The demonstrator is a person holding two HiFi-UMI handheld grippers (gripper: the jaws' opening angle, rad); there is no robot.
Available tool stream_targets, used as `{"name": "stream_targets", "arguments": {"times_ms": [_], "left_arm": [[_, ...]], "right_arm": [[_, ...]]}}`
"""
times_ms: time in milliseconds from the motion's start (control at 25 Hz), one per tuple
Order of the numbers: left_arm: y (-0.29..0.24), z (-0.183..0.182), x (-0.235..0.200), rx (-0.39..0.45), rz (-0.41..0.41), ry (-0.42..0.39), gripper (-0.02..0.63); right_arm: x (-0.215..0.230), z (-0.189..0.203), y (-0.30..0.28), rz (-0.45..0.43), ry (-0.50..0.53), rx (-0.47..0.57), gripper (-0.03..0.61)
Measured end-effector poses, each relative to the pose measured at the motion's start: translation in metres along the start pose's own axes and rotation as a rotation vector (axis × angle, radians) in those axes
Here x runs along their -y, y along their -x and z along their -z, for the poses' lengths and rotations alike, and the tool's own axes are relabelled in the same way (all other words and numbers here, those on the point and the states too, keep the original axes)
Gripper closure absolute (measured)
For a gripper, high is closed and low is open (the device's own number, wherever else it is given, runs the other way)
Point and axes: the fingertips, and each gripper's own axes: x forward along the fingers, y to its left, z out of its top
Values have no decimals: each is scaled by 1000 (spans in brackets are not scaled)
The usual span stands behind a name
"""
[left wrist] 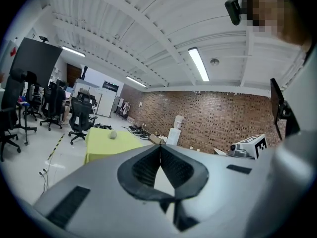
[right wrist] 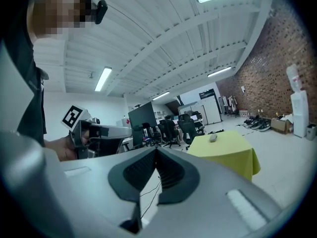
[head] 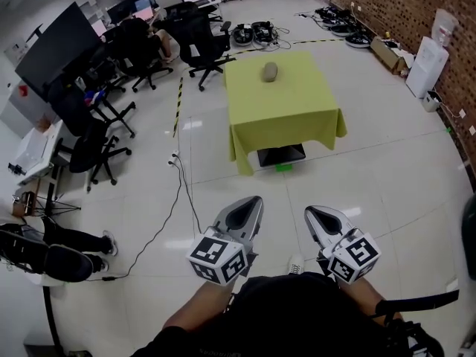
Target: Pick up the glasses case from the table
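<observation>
A grey oval glasses case (head: 269,71) lies on a table under a yellow-green cloth (head: 286,117), far ahead across the floor. It also shows small in the left gripper view (left wrist: 113,135) and the right gripper view (right wrist: 213,138). My left gripper (head: 253,201) and right gripper (head: 311,213) are held side by side near my body, both well short of the table. Each one is shut with its jaw tips touching and nothing between them (left wrist: 160,146) (right wrist: 156,148).
Black office chairs (head: 197,47) and desks stand to the left and behind the table. A cable (head: 177,199) runs over the white tiled floor at the left. A flat device (head: 280,155) lies under the table. A brick wall (head: 405,6) with boxes and a water dispenser (head: 430,58) lines the right.
</observation>
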Motion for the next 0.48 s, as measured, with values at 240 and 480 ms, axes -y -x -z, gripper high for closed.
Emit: {"name": "stream_targets", "arguments": {"times_ms": [240, 480], "left_arm": [[-54, -5, 12, -1, -11, -27, 606], [-92, -12, 17, -8, -40, -49, 606]], "right_arm": [[57, -10, 0, -22, -7, 16, 575], [100, -23, -5, -44, -20, 30, 575]]}}
